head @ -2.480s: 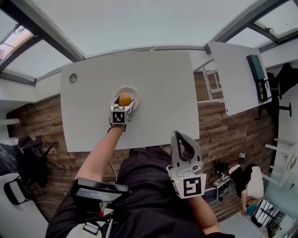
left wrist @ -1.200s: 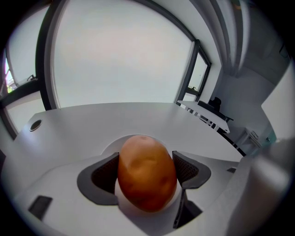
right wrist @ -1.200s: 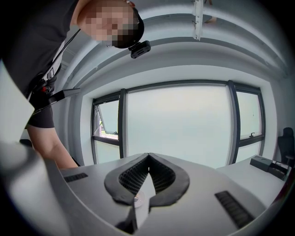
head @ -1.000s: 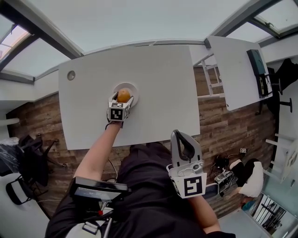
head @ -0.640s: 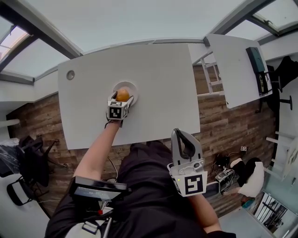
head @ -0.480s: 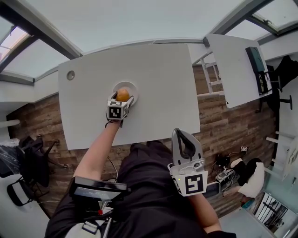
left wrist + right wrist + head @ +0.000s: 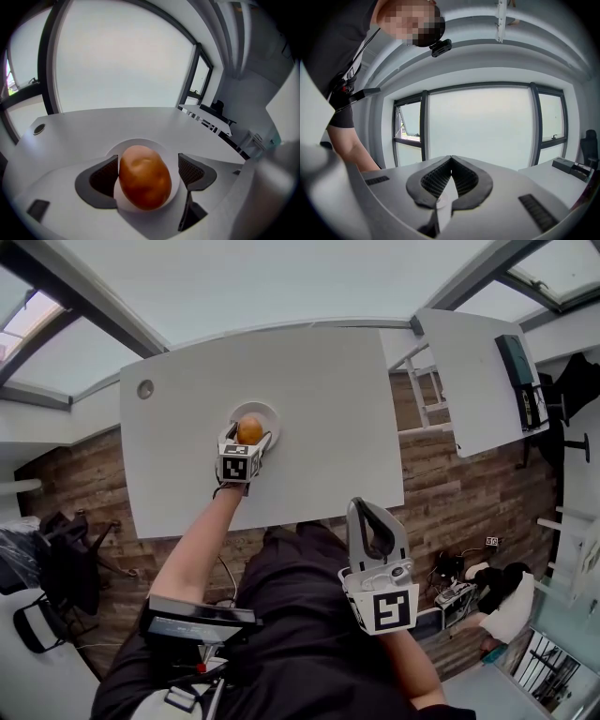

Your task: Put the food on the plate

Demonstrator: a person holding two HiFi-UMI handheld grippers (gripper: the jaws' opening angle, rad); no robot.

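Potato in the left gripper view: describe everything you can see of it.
The potato is egg-shaped, orange-brown, smooth-skinned with shallow dimples, and whole. It rests on the white plate, slightly tilted. The left gripper straddles it and its jaws have just been opening: the pad at the view's right stands clear, while the other pad sits close, contact unclear.

Bright, even daylight fills all three views. It comes through the big windows (image 7: pixel 480 129), which wash out to plain white. The white tabletop (image 7: pixel 117 123) is evenly lit with no hard glare, and the potato (image 7: pixel 144 180) casts only a soft, faint shadow. Fisheye distortion bends every straight edge, and both gripper views darken to black at the corners. The near body of the left hand-held gripper (image 7: pixel 147 161) is blurred at the bottom right.
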